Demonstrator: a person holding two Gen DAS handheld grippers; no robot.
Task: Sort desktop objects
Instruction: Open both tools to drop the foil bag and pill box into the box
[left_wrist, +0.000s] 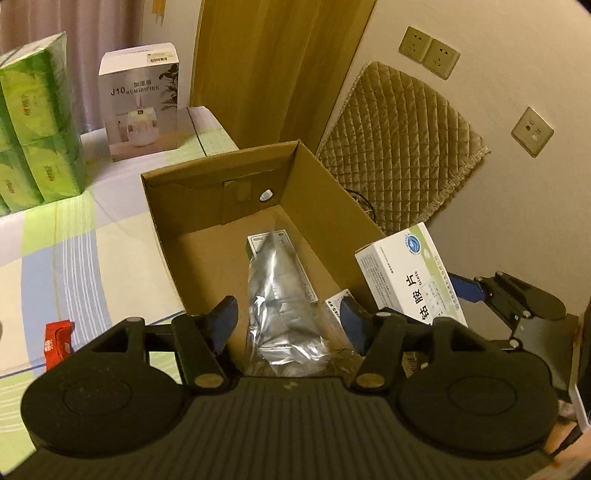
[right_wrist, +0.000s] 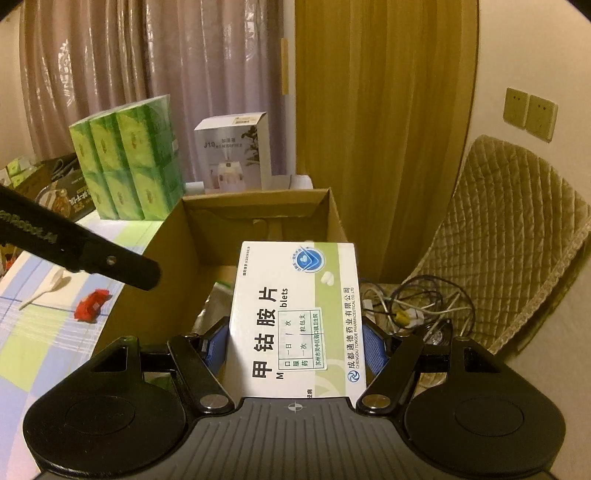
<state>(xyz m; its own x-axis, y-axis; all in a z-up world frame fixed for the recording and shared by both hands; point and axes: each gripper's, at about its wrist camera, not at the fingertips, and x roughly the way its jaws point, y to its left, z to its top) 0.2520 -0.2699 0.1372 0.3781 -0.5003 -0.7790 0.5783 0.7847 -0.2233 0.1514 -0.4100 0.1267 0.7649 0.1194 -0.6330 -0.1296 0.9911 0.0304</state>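
The right gripper (right_wrist: 295, 345) pinches a white pill box (right_wrist: 295, 317) between its blue fingers (right_wrist: 373, 350), holding it above the near edge of an open carton (left_wrist: 221, 192). The left gripper (left_wrist: 288, 321) hangs over the carton with its fingers spread – nothing between the pads. Below them a silver pouch (left_wrist: 284, 314) lies on the carton floor. On the bench (left_wrist: 74, 258) – under a striped cloth – a small red pack (left_wrist: 57, 341) sits left of the carton, with green tissue packs (left_wrist: 33, 122) and a humidifier box (left_wrist: 144, 103) behind.
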